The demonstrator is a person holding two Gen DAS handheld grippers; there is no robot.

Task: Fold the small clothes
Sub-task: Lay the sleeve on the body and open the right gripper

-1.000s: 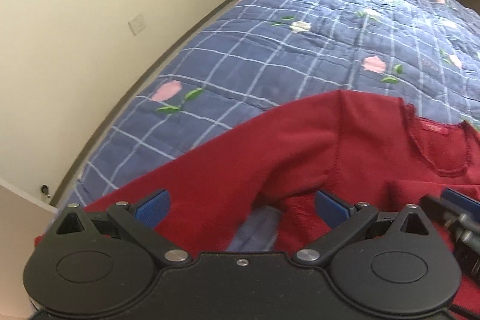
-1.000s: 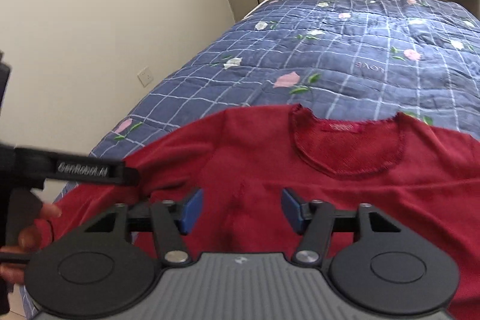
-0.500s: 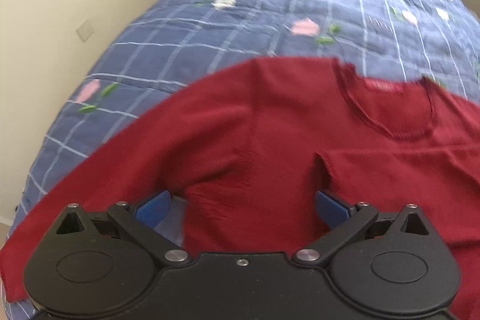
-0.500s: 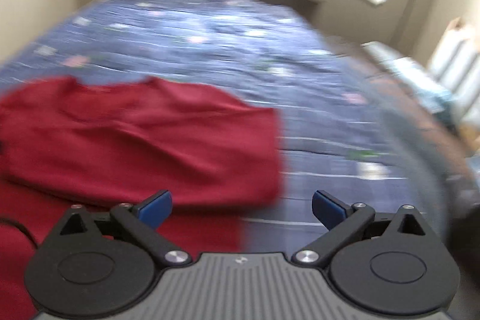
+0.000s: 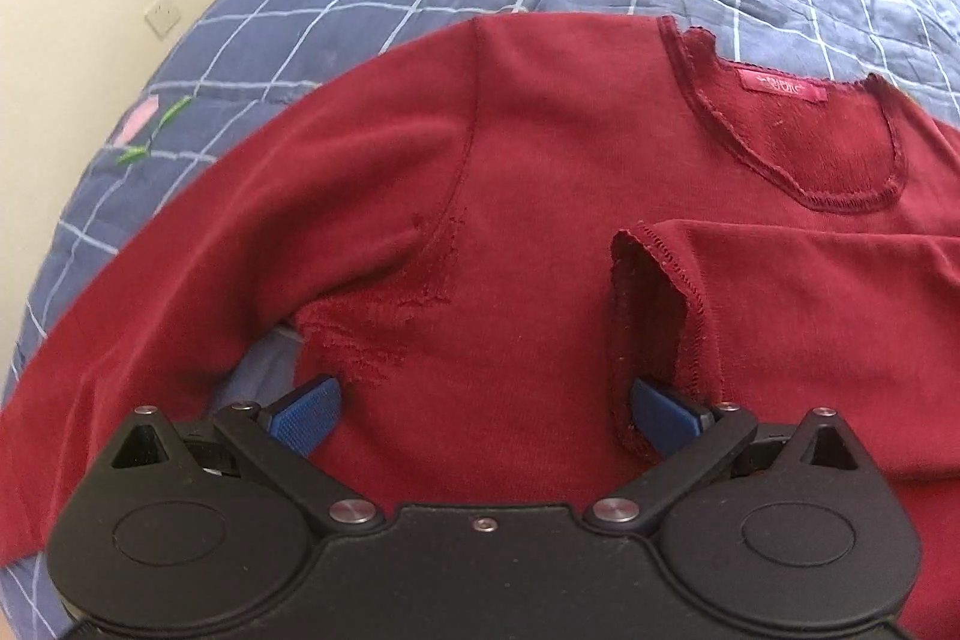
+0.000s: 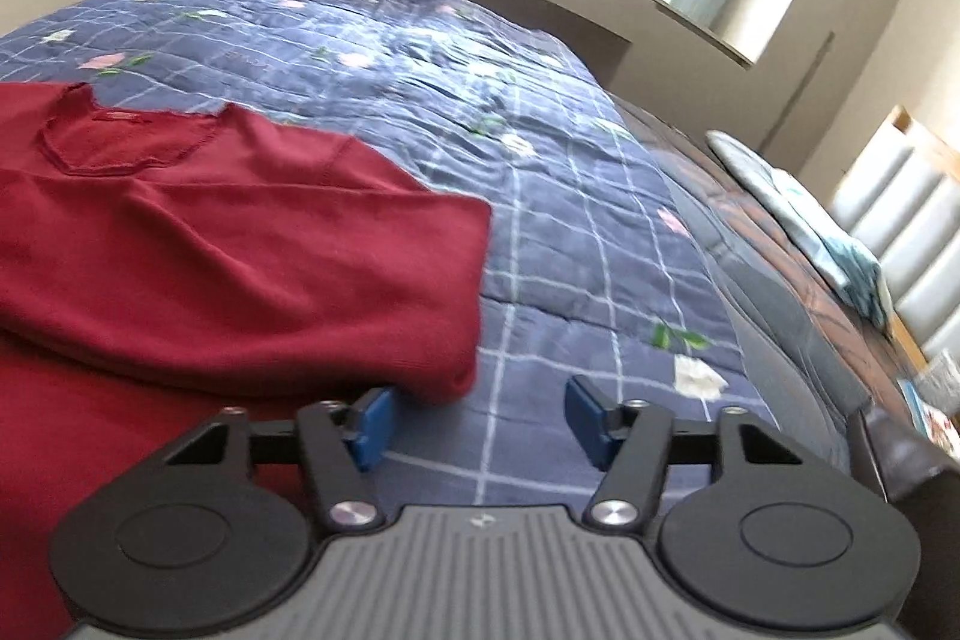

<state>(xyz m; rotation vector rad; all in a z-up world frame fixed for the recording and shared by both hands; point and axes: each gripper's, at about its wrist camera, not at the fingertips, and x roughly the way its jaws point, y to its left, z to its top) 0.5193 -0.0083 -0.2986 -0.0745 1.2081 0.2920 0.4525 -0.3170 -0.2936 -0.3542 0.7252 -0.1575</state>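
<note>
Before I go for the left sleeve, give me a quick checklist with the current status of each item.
1. Left gripper open and empty: ok.
2. Right gripper open, holding nothing: ok.
3. Right sleeve folded across the sweater body: ok, its cuff lies on the chest.
4. Left sleeve unfolded and spread out to the side, reachable: ok.
5. Collar flat, facing up: ok.
6. Sweater hem lying flat: cannot tell, hidden below both grippers.
</note>
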